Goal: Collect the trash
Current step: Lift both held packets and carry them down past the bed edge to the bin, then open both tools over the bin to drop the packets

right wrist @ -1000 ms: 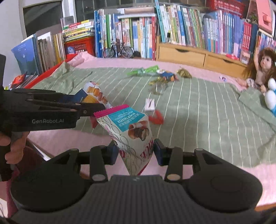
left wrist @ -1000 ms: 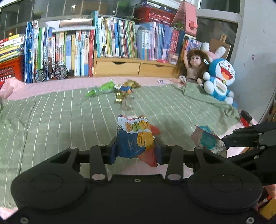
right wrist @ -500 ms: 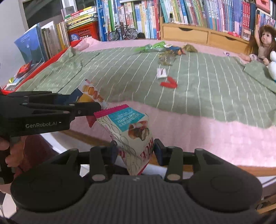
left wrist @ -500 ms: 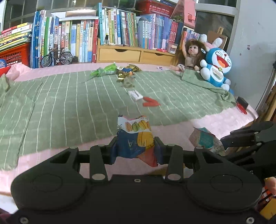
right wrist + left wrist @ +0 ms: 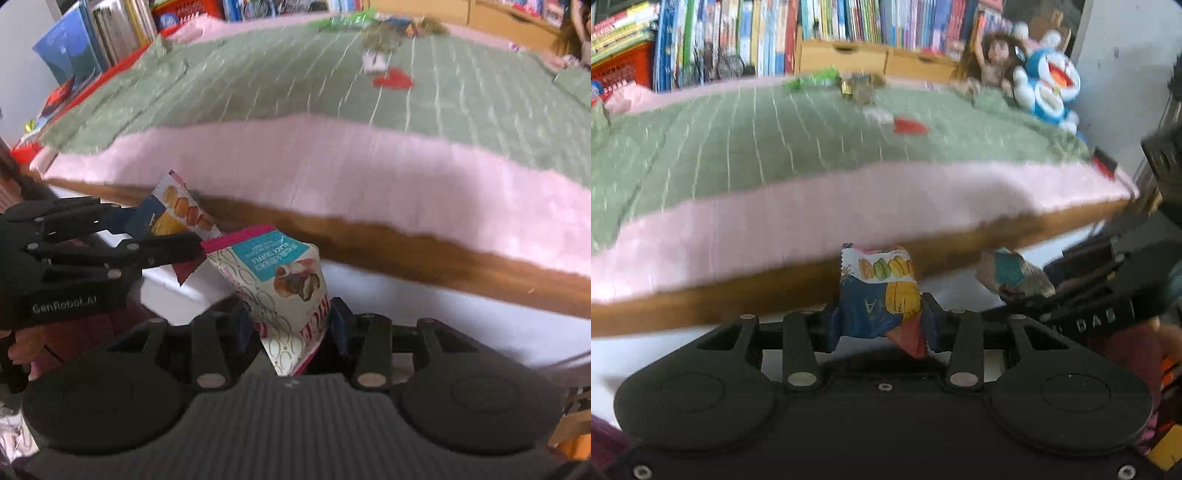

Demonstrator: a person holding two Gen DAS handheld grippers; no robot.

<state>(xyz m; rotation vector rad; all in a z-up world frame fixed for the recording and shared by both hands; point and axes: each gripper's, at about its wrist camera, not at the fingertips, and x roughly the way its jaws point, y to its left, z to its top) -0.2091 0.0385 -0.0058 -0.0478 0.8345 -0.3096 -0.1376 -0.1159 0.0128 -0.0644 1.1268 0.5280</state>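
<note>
My left gripper (image 5: 882,321) is shut on a crumpled macaron snack wrapper (image 5: 882,291), blue with yellow and green macarons printed on it. My right gripper (image 5: 291,325) is shut on a white black-truffle snack bag (image 5: 284,280) with a teal label and pink edge. Both are held in front of the bed's wooden edge (image 5: 775,284), below the mattress. In the right wrist view the left gripper (image 5: 177,236) comes in from the left with the macaron wrapper (image 5: 181,210). More trash lies far back on the green blanket: a red wrapper (image 5: 908,126), a white scrap (image 5: 877,115) and a pile of wrappers (image 5: 849,85).
The green striped blanket (image 5: 738,140) covers a pink sheet (image 5: 812,210). Books (image 5: 812,22), wooden drawers (image 5: 871,55), a doll (image 5: 991,62) and a blue plush toy (image 5: 1049,88) stand at the back. A pale floor (image 5: 424,306) shows under the bed edge.
Both grippers have pulled back from over the bed and sunk below its edge, tilting downward. Each still holds its wrapper. The bed now fills the upper part of both views.
</note>
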